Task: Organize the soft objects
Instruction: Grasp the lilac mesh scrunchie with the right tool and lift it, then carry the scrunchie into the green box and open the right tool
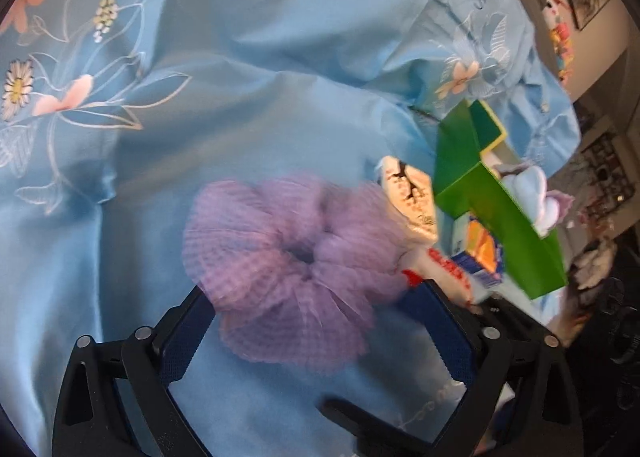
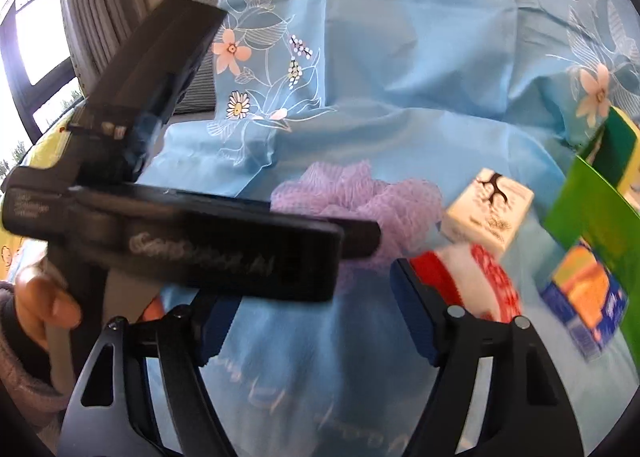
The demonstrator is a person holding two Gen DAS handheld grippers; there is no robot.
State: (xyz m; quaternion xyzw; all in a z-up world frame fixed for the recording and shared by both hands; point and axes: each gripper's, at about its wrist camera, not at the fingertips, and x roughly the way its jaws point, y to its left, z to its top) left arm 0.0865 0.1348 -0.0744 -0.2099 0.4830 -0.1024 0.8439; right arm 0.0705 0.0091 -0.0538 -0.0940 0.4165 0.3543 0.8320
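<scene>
A purple mesh bath pouf (image 1: 296, 277) lies on the light blue flowered cloth (image 1: 260, 77), right in front of my left gripper (image 1: 316, 299), whose jaws stand wide open on either side of it. In the right wrist view the pouf (image 2: 372, 197) is partly hidden behind the left gripper's black body (image 2: 192, 245). My right gripper (image 2: 308, 297) is open and empty; a red-and-white soft item (image 2: 480, 277) lies beside its right finger. That item also shows in the left wrist view (image 1: 444, 261).
A green box (image 1: 500, 209) stands at the right with pale soft items (image 1: 528, 189) in it. A white packet with a tree print (image 2: 488, 209) and a blue-and-orange carton (image 2: 588, 305) lie near it. The cloth (image 2: 400, 77) covers the whole surface.
</scene>
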